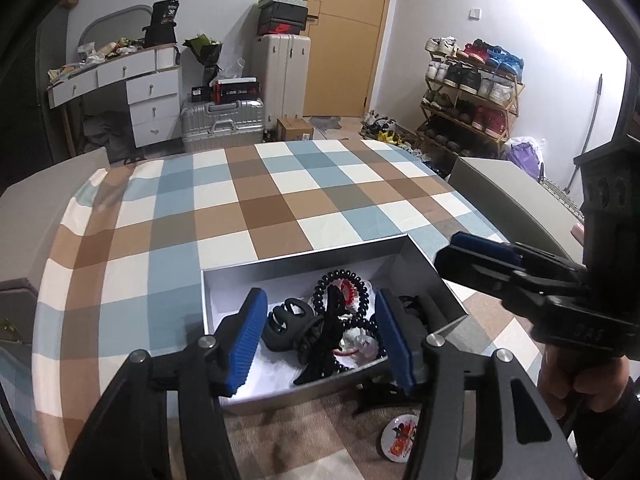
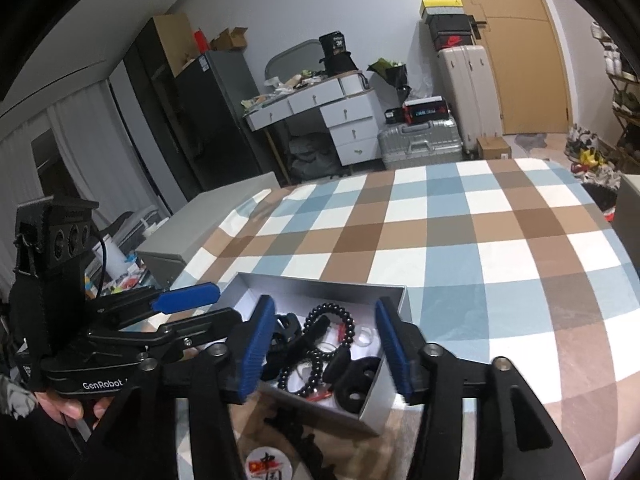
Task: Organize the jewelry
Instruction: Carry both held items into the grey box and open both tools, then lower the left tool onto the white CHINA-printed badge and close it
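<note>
Now, view by view.

Left wrist view, box: a silver box stands on the near part of the checked tablecloth, its long axis running from near left to far right.
Left wrist view, contents: a black claw clip, a black bead bracelet and some clear and red pieces lie heaped inside.
Left wrist view, left gripper: jaws apart, nothing pressed between them; the pile in the box shows through the gap.
Left wrist view, right gripper: comes in from the right, over the box's far right corner; its opening is hard to read from this side.
Left wrist view, strays: a round badge and a dark spiky piece, which I cannot name, lie on the cloth outside the near wall.

Right wrist view, right gripper: jaws apart and empty, framing the beads and a second black clip in the box.
Right wrist view, left gripper: at the box's left side, one blue pad visible.
Right wrist view, badge: at the bottom edge, nearer than the box.

Key relation: the strays lie near-side of both tongs, so either must draw back; the left looks somewhat closer.
</note>
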